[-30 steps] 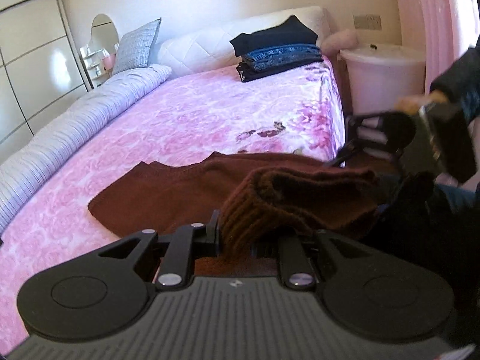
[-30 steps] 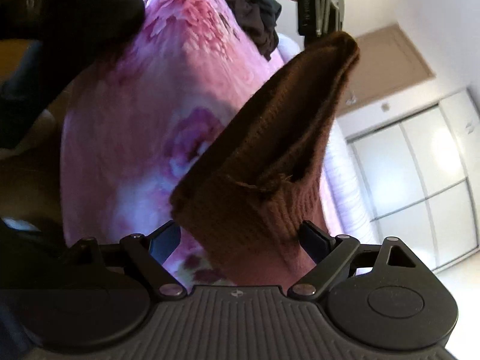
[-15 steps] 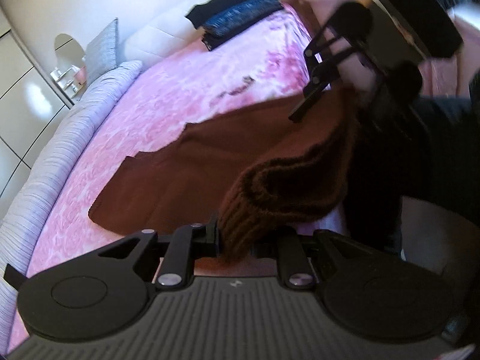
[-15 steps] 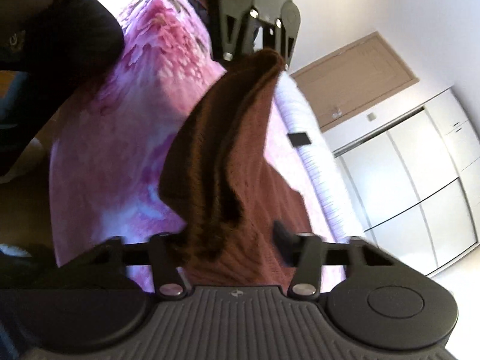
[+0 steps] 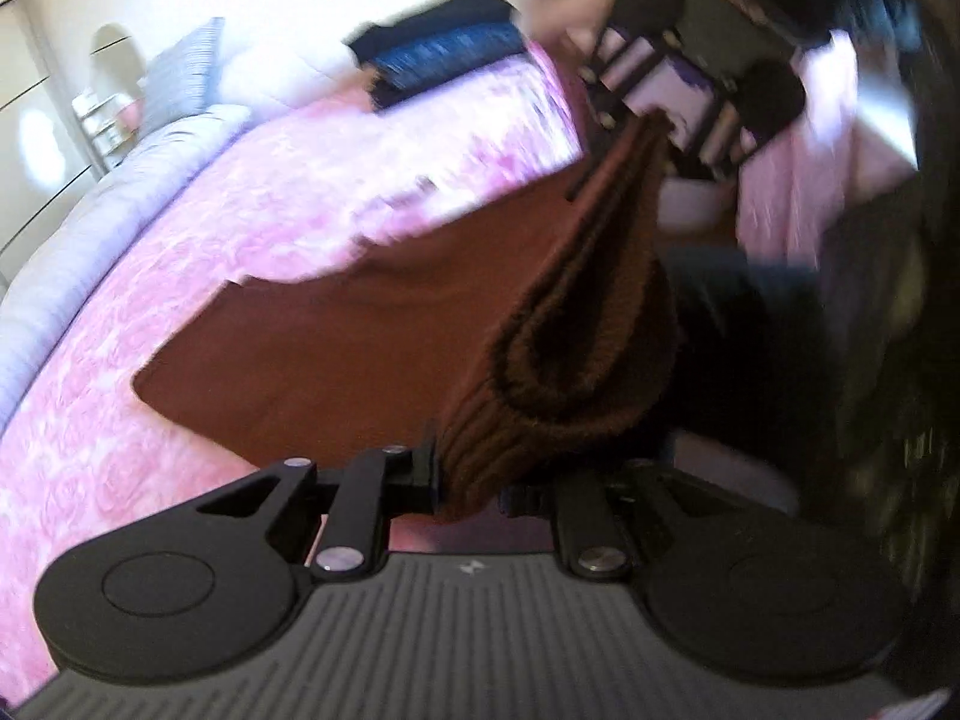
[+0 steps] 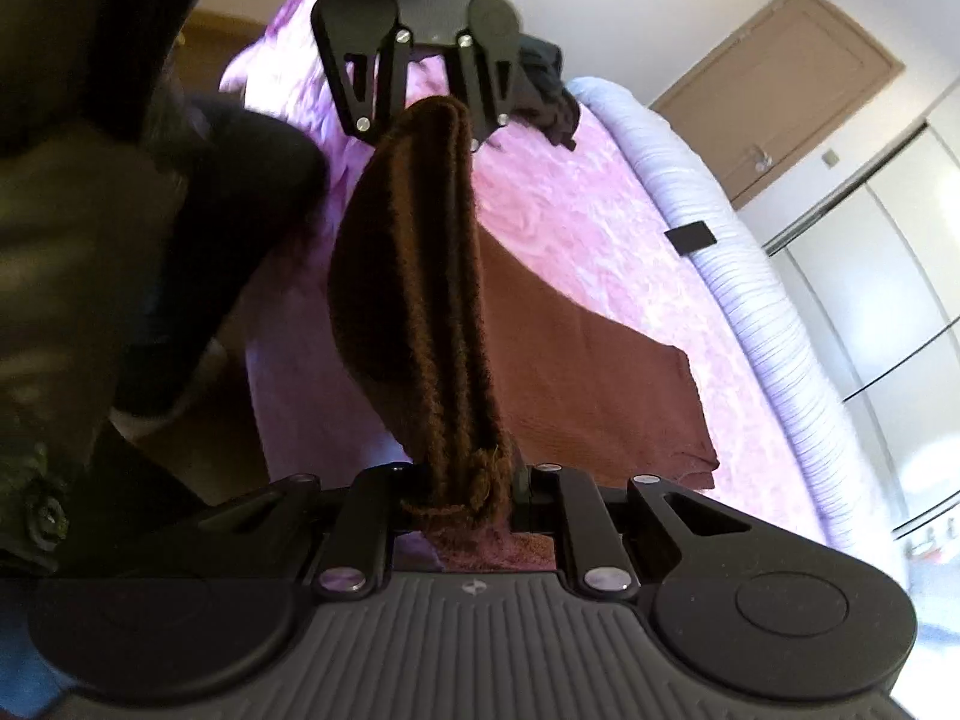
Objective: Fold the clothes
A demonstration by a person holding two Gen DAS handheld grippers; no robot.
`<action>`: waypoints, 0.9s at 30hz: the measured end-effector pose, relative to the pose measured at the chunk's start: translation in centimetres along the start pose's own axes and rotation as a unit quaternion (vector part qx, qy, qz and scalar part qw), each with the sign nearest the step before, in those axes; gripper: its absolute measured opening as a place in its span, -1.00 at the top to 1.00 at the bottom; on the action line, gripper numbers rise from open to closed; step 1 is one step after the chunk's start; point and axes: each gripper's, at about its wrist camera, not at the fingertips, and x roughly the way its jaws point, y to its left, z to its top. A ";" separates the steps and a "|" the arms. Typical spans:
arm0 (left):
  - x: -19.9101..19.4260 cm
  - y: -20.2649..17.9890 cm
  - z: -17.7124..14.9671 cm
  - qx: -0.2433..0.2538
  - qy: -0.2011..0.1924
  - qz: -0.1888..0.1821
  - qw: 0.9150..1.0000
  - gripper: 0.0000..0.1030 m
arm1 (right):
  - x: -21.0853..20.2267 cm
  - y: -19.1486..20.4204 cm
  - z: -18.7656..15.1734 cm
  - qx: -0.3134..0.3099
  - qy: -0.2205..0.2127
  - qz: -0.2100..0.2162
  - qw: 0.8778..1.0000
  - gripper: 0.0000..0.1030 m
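Observation:
A brown knitted sweater (image 5: 360, 348) lies spread on the pink floral bed (image 5: 240, 210); its body also shows in the right wrist view (image 6: 588, 384). Its ribbed edge (image 5: 588, 324) is lifted off the bed and stretched between both grippers. My left gripper (image 5: 471, 480) is shut on one end of that edge. My right gripper (image 6: 459, 492) has its jaws closing, and the other end of the edge is bunched and pressed between the pads. Each gripper faces the other: the right gripper (image 5: 654, 120) at the upper right, the left gripper (image 6: 429, 114) at the top.
A stack of folded dark clothes (image 5: 438, 54) sits at the bed's head beside a checked pillow (image 5: 180, 69). A striped rolled quilt (image 6: 750, 276) runs along the far side, with white wardrobes (image 6: 870, 300) behind. Loose dark clothes (image 6: 549, 96) lie at the foot. A person's dark leg (image 6: 198, 240) stands by the bed edge.
The right gripper went from wide open around the ribbed edge to shut on it and rose. The edge now hangs taut between both grippers, clear of the bed. The left gripper shifted sideways.

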 end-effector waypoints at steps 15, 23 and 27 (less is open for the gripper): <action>9.8 26.6 4.6 -0.206 -0.030 0.011 0.978 0.73 | 10.9 -28.0 -2.3 0.223 -0.049 -0.001 0.974 0.68; 19.6 32.8 -2.4 -0.358 0.046 -0.005 0.933 0.66 | 23.8 -34.5 -11.4 0.452 0.003 0.040 0.891 0.34; 18.8 33.8 -4.6 -0.441 -0.008 -0.028 0.897 0.56 | 25.6 -33.9 -15.4 0.545 0.004 0.050 0.837 -0.06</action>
